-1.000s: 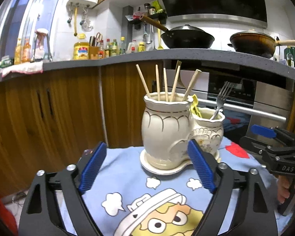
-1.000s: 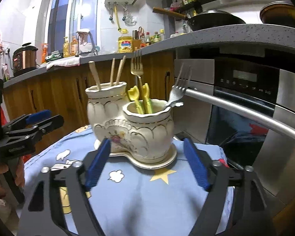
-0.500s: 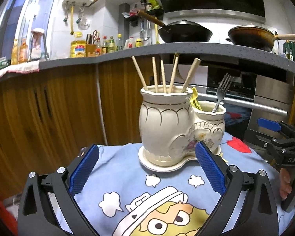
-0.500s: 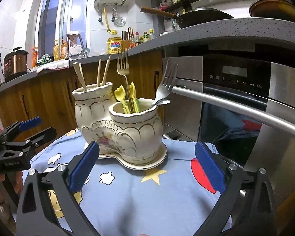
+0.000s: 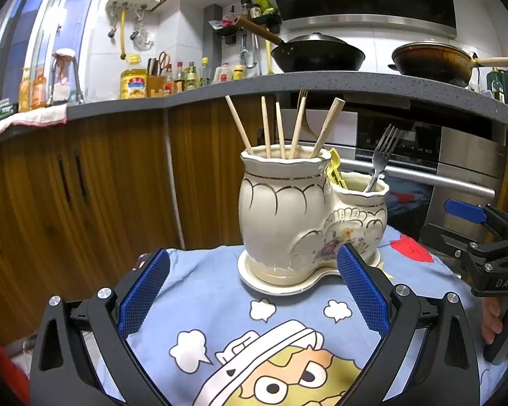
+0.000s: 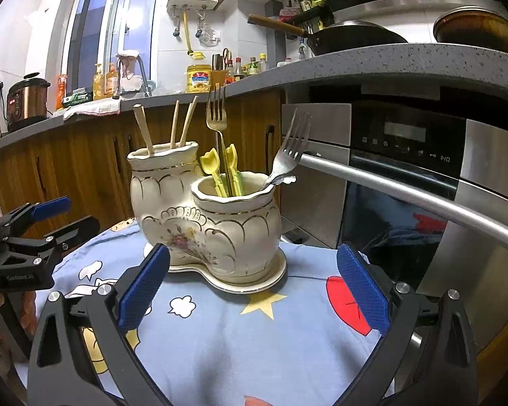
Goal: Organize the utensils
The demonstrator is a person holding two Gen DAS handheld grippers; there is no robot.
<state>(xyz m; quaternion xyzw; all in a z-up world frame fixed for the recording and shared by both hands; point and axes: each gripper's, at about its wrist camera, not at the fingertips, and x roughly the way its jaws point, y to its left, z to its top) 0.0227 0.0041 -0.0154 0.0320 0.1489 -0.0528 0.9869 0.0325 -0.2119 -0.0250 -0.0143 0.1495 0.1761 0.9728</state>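
A cream ceramic double holder (image 5: 308,216) stands on its matching saucer (image 5: 274,286) on a blue cartoon-print cloth (image 5: 220,291), in front of wooden cabinets (image 5: 84,196) and a built-in oven (image 6: 406,169). The taller compartment (image 6: 162,182) contains wooden chopsticks (image 5: 279,128). The shorter compartment (image 6: 233,216) contains a silver fork (image 6: 288,149) leaning against the rim on the oven side, a gold fork (image 6: 216,115) standing nearly upright, and yellow plastic utensils (image 6: 223,169). The left gripper (image 5: 252,291) is positioned low over the cloth, near the holder on the tall-compartment side; its jaws are spread wide and hold nothing, and its blue pads (image 5: 144,291) touch neither holder nor saucer. The right gripper (image 6: 252,291) faces the short compartment from the other side, likewise with jaws fully apart and empty. Each gripper appears at the edge of the other's view, gripped by a hand (image 5: 491,321).
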